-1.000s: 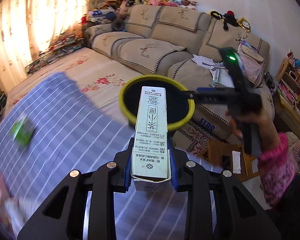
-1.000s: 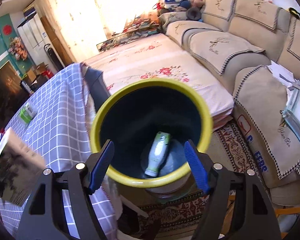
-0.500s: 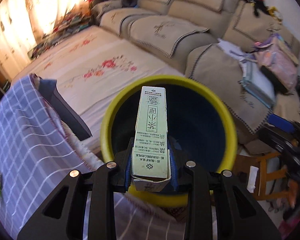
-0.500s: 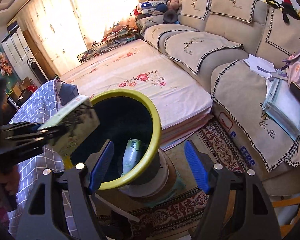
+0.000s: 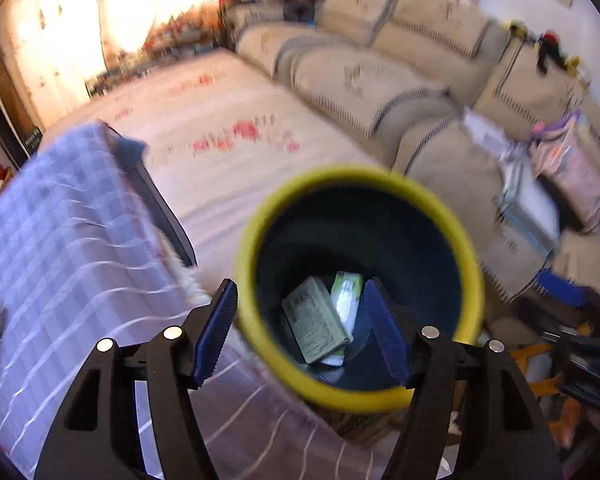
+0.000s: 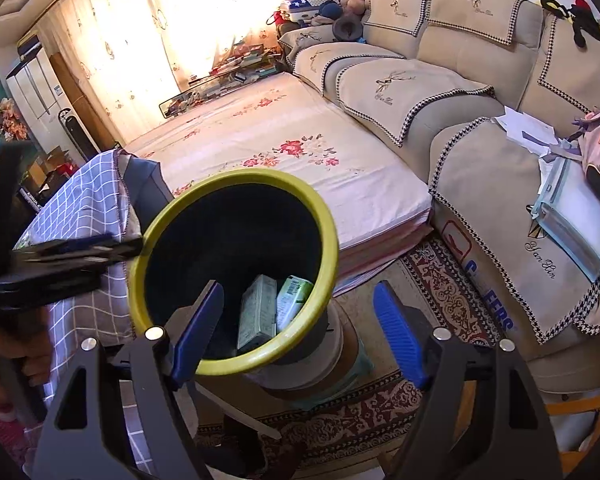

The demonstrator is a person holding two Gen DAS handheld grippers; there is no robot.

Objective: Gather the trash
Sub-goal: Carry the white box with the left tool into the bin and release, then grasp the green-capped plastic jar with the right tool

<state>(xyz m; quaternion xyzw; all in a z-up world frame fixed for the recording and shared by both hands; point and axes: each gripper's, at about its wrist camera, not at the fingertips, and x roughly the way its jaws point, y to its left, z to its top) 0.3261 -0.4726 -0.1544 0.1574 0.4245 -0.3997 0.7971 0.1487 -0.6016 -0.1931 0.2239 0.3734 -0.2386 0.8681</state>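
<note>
With the left claw (image 5: 302, 330) opening (nothing between its jaws) and the right claw (image 6: 296, 330) spread empty, the yellow-rimmed bin (image 5: 470, 280) at twelve o'clock could be knocked over.

Both wrist views, steeply down, sharing bin (image 5: 256, 236)

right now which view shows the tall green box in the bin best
The right wrist view: the tall green box is sharp, standing in the bin beside the bottle. The left wrist view looks straight down on it, but blurred.
</note>
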